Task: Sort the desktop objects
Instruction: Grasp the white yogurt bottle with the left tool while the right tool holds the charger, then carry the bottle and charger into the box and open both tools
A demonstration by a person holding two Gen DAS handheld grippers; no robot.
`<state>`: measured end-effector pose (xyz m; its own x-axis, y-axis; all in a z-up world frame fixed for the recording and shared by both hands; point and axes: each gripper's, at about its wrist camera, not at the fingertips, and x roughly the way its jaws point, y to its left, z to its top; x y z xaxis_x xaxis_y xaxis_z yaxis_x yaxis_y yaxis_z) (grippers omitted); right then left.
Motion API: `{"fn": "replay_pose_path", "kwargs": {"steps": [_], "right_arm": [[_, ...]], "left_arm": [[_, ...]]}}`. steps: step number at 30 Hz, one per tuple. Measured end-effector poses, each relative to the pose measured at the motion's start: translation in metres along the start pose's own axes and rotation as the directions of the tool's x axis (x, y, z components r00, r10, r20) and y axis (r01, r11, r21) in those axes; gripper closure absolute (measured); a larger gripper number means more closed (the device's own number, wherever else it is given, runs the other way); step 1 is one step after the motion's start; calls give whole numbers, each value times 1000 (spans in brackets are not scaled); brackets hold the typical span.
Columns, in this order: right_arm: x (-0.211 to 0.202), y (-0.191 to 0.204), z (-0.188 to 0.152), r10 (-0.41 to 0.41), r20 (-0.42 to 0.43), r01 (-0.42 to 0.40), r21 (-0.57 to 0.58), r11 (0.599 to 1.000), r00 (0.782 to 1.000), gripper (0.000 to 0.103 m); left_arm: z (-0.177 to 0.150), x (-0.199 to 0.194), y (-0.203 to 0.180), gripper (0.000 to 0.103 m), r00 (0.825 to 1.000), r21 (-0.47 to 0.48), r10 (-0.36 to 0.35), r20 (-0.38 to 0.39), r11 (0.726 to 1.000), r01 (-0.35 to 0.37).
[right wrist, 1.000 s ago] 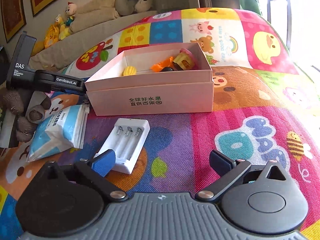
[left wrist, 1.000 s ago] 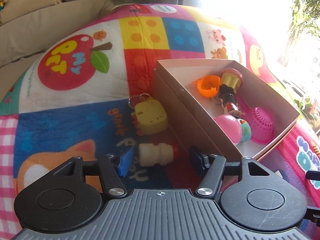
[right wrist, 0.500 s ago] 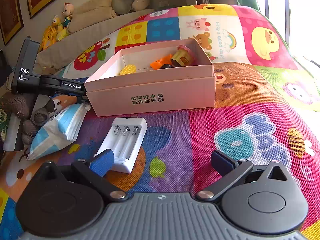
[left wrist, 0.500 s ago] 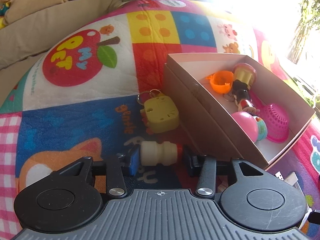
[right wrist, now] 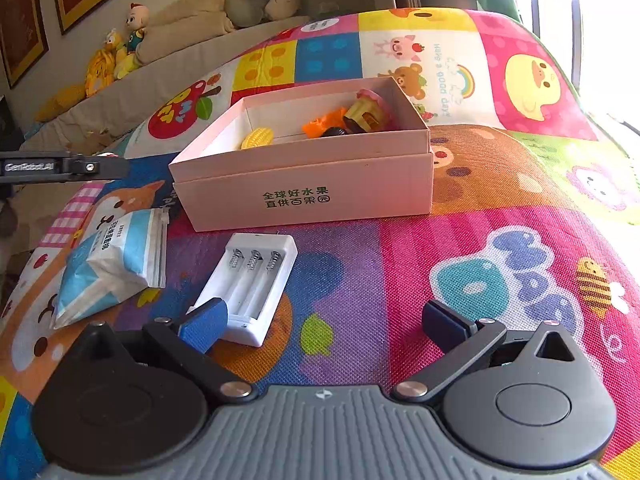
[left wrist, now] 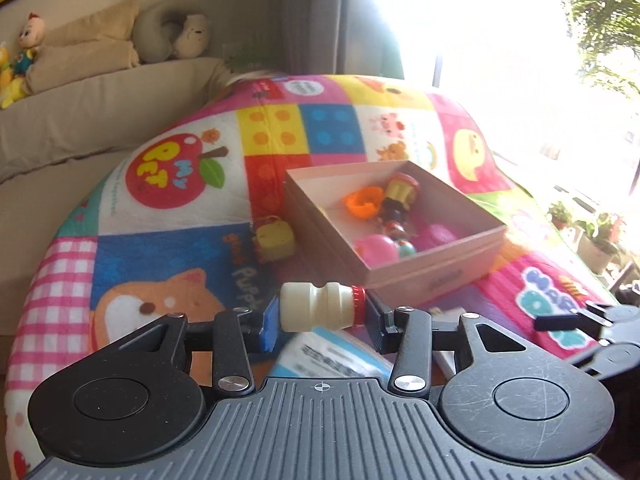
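We are lifting the bottle (left wrist: pixel 320 306) off the mat (left wrist: pixel 168 248), where it was lying a second ago; our left gripper (left wrist: pixel 322 320) is clenching it end to end, now just short of the box (left wrist: pixel 420 276), so the drop-in is likely next. Our right gripper (right wrist: pixel 324 320) is hanging released over the charger (right wrist: pixel 252 280). The yellow keychain (left wrist: pixel 274 236) is waiting beside the box; the tissue pack (right wrist: pixel 112 256) is lying near it. The box's near wall is standing in our way.

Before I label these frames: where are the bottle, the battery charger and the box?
bottle (left wrist: pixel 316 307): left wrist view, cream body.
battery charger (right wrist: pixel 256 280): right wrist view, middle slot.
box (right wrist: pixel 304 184): right wrist view, front wall.
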<state>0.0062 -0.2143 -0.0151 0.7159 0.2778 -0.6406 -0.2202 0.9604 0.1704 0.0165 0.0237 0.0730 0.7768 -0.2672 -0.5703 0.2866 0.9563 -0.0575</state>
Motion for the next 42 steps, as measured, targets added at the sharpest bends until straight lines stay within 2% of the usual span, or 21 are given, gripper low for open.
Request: {"fn": "replay_pose_path", "kwargs": {"steps": [3, 9, 14, 16, 17, 22, 25, 28, 31, 35, 39, 41, 42], "right_arm": [[1, 10, 3, 25, -3, -25, -46, 999, 1000, 0], [25, 40, 23, 28, -23, -31, -119, 992, 999, 2], [40, 58, 26, -15, -71, 0, -213, 977, 997, 26], [32, 59, 25, 6, -88, -26, -236, 972, 996, 52], [28, 59, 25, 13, -100, -37, -238, 971, 995, 55], [-23, 49, 20, 42, -89, -64, -259, 964, 995, 55], [-59, 42, 24, 70, -65, -84, -262, 961, 995, 55], [-98, 33, 42, 73, 23, -64, -275, 959, 997, 55], [-121, 21, 74, 79, 115, -50, -232, 971, 990, 55], [-113, 8, 118, 72, 175, -40, -183, 982, 982, 55], [-71, 0, 173, 74, 188, -50, -129, 990, 979, 55], [-47, -1, 192, 39, 217, -14, -118, 993, 975, 47], [-35, -1, 198, -12, 230, 37, -106, 994, 973, 37]], "left_arm": [[-27, -14, -22, 55, 998, 20, -30, -50, 999, 31], [-68, -16, -39, 55, 988, 28, -15, -155, 999, 20], [-71, -23, -41, 55, 989, 23, -9, -147, 1000, 12], [-69, -26, -43, 55, 991, 24, -6, -137, 1000, 9], [-68, -28, -44, 55, 992, 28, -4, -129, 1000, 8], [-59, -35, -52, 55, 995, 48, -7, -96, 999, 12], [-40, -41, -57, 55, 999, 78, -23, -37, 997, 26], [-9, -44, -62, 55, 998, 117, -27, 56, 993, 20], [23, -36, -66, 55, 989, 149, -32, 145, 989, 10], [67, -2, -68, 55, 982, 153, -18, 186, 988, -11], [96, 44, -60, 50, 980, 130, 49, 194, 989, -75], [96, 54, -48, 45, 985, 87, 78, 156, 992, -93], [90, 52, -38, 38, 988, 62, 79, 135, 994, -88]]}}
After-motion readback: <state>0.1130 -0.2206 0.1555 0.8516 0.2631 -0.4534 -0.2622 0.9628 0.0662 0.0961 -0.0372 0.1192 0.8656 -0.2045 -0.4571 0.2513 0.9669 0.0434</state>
